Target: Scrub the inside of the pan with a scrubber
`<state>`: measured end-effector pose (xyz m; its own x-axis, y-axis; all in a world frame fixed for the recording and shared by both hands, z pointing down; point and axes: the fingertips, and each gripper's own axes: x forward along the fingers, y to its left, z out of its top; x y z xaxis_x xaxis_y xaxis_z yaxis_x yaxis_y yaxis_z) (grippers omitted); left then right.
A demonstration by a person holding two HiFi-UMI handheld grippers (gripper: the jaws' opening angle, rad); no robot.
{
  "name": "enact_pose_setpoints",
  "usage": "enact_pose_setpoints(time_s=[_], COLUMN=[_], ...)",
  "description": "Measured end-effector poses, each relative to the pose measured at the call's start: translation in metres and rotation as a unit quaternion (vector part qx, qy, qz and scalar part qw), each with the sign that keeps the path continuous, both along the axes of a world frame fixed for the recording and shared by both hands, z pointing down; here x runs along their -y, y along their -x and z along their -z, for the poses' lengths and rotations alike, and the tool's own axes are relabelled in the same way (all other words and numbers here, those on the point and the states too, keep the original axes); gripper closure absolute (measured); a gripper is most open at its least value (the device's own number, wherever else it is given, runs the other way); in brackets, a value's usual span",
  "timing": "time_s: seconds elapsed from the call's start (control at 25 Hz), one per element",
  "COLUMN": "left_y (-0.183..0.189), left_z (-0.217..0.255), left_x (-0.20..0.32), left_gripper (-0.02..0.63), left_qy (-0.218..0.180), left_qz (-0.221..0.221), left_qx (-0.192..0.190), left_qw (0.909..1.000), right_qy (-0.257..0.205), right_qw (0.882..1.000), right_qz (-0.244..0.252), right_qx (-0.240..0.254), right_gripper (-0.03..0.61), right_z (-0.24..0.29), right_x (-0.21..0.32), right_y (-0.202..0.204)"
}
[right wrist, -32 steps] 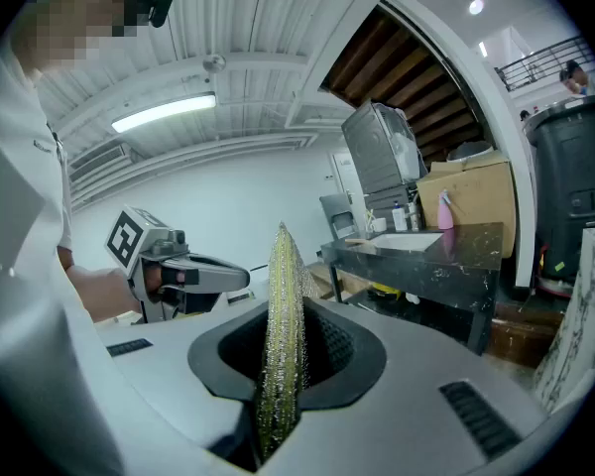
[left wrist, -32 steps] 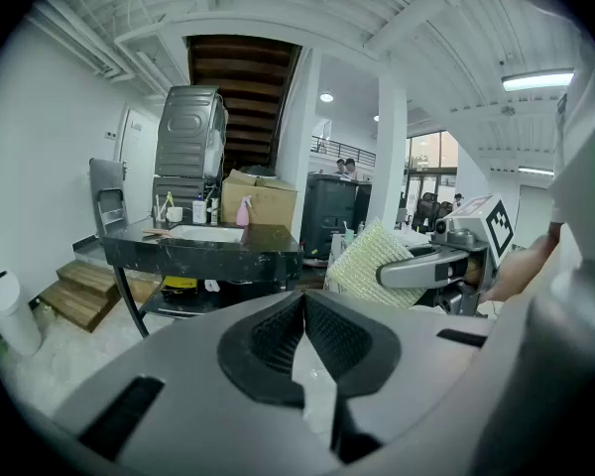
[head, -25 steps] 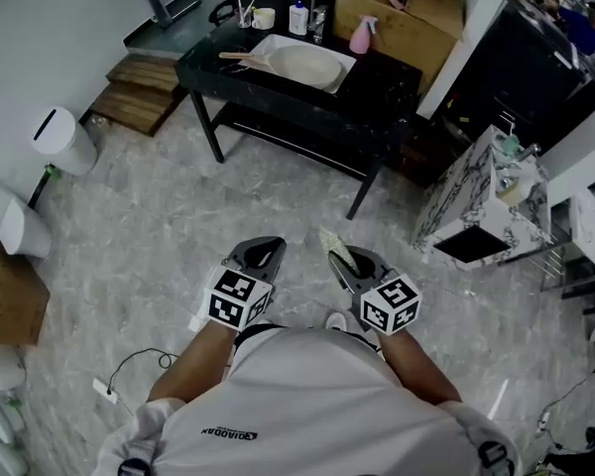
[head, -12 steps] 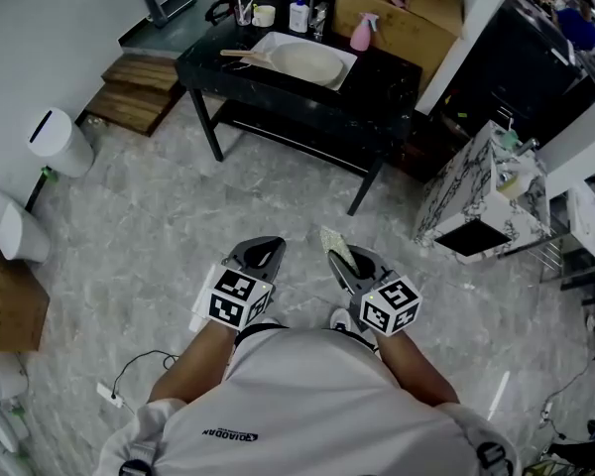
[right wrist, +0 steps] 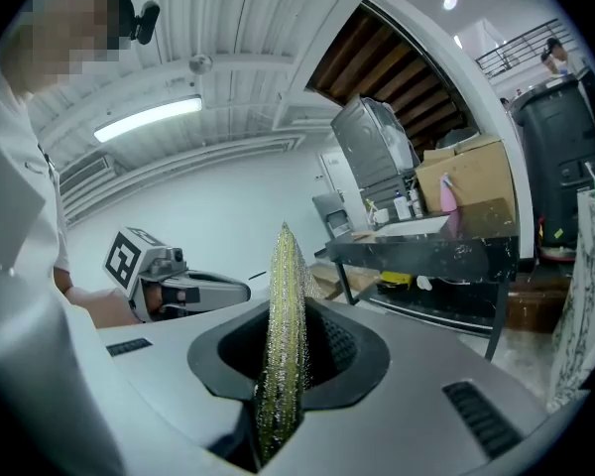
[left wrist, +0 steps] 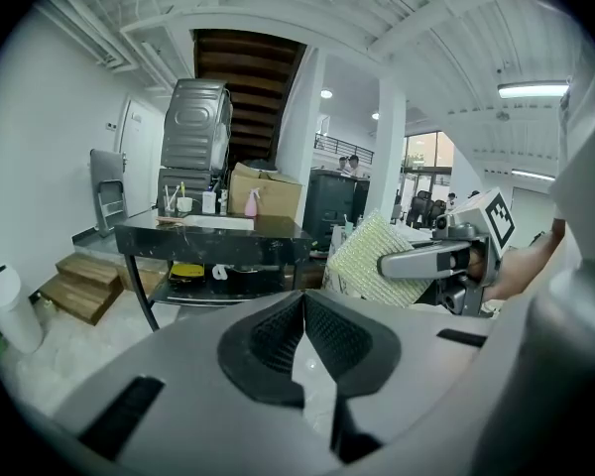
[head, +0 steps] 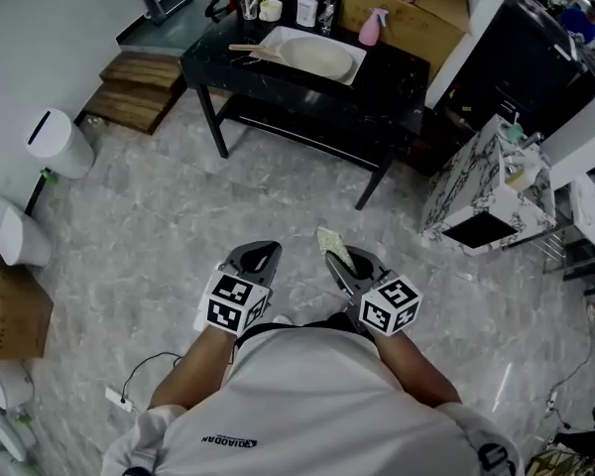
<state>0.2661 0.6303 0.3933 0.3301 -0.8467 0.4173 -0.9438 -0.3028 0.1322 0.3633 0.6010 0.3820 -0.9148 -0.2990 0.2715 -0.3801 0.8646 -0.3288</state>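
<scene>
Yellow-green woven scrubber pad (head: 333, 245) on its way to the pan, scrubbing not yet begun.
Over the last second the person has taken a short step forward across the grey marbled floor (head: 169, 226), and both claws have travelled with the body. The black stone-look desk (head: 382, 82) at 12 o'clock is still well apart from them, so the approach looks only partway done. The right claw (head: 345, 264), at 5 o'clock of centre, is clamped on the thin, coarse, glittery scrubber pad, which stands edge-up between its ribbed faces. The left claw (head: 262, 257), near it at 7 o'clock, has its jaws pressed together on nothing. The pale, round, shallow pan (head: 322, 59) with a wooden handle lies on a white rectangular tray (head: 278, 38) on the desk, untouched.
</scene>
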Motion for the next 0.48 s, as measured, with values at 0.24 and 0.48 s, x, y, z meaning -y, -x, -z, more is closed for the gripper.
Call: enact_pose_setpoints(time_s=[0.24, 0.48], left_y=[0.015, 0.019], left_z=[-0.007, -0.013], left_x=[-0.014, -0.01], left_gripper=[0.598, 0.598], left_qy=[0.003, 0.001], left_qz=[0.005, -0.008], left_qx=[-0.008, 0.023], left_qw=[1.0, 0.9997], right_qy=[0.007, 0.006], right_qw=[1.0, 1.0], right_qz=[0.003, 0.001], right_qx=[-0.014, -0.016], right_gripper=[0.502, 0.502], right_z=[-0.006, -0.005], right_x=[-0.009, 0.003], right_y=[0.014, 0.024])
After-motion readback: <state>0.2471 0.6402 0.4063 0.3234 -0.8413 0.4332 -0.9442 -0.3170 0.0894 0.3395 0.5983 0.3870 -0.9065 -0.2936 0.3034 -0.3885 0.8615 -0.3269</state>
